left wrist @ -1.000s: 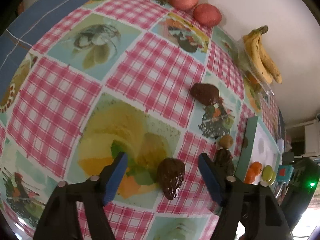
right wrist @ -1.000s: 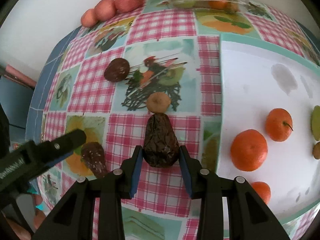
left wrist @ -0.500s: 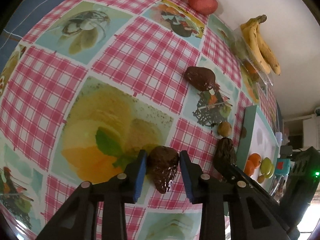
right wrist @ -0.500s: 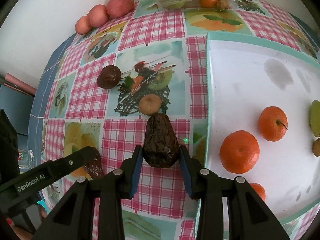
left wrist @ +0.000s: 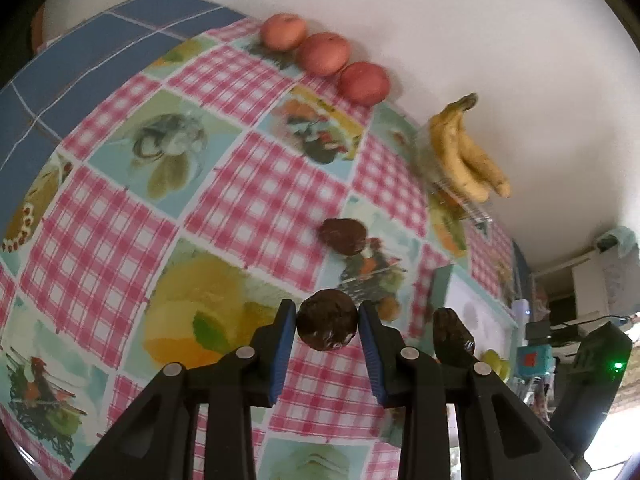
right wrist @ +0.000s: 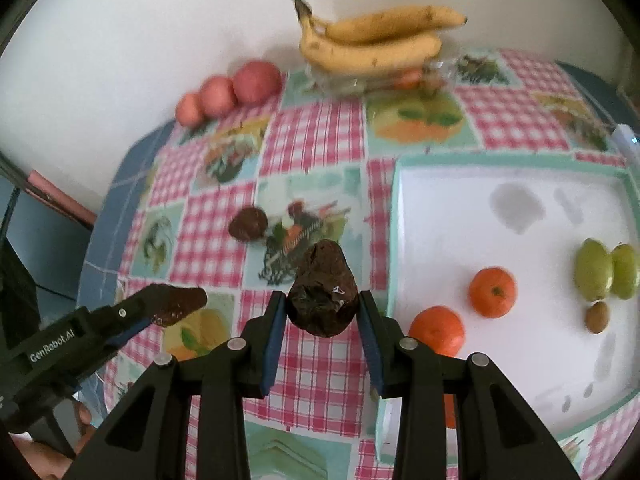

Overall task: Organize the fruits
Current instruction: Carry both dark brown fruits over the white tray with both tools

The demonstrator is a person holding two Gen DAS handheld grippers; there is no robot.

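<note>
Right wrist: both claws [right wrist: 322,312] [left wrist: 326,330] pinching dark avocados [right wrist: 322,294], tray [right wrist: 394,216] beside.

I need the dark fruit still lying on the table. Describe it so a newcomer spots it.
On the checked tablecloth, left of the white tray, beside the printed fruit picture, lies a dark brown avocado. Unlike the two other avocados, no gripper holds it.

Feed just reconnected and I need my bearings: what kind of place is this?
Likely a home kitchen or dining table: a checked fruit-print tablecloth, bananas against a plain white wall, and a tray holding fruit.
</note>
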